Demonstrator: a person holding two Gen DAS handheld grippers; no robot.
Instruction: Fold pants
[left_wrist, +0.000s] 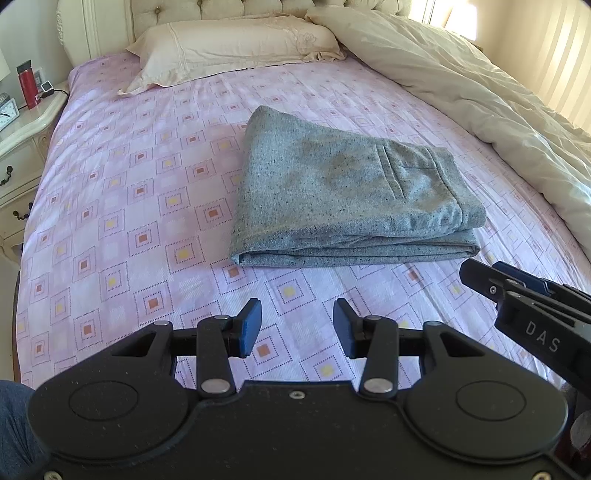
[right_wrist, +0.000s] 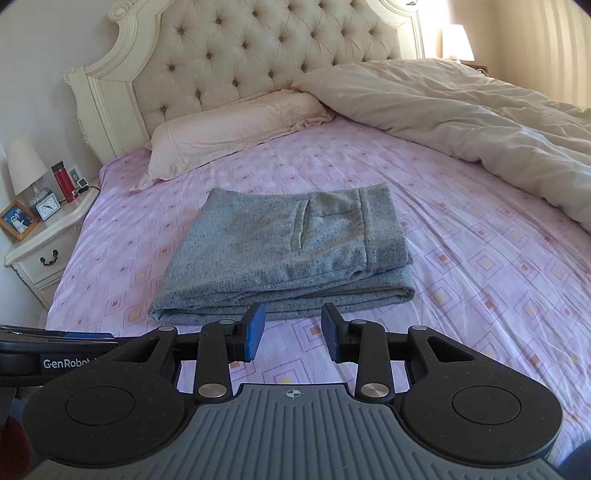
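Pants: grey flecked cloth, folded into a flat stack of several layers, lying on the pink patterned sheet at mid-bed. In the left wrist view the stack fills the centre of the frame, above and slightly right of the left gripper, well apart from it with bare sheet between. In the right wrist view the stack sits centre-left, its near folded edge just above the right gripper; the fingertips overlap that edge in the picture, but contact cannot be told.

Orientation: long axis runs roughly left to right across both frames, parallel to the headboard. Waistband end and welt pocket lie toward the right of the frame, the rounded fold toward the left. Layered fold edges face the cameras.

Left gripper: jaws spread, blue pads apart, nothing between them but sheet. It also shows at the lower left edge of the right wrist view.

Right gripper: jaws parted, a little narrower, nothing pinched. Its body also enters the left wrist view at the right edge, below and right of the stack's near corner.

Surroundings: pillow at upper centre; cream duvet bunched along the right; nightstand at left bearing a red bottle, clock, lamp and framed photo.
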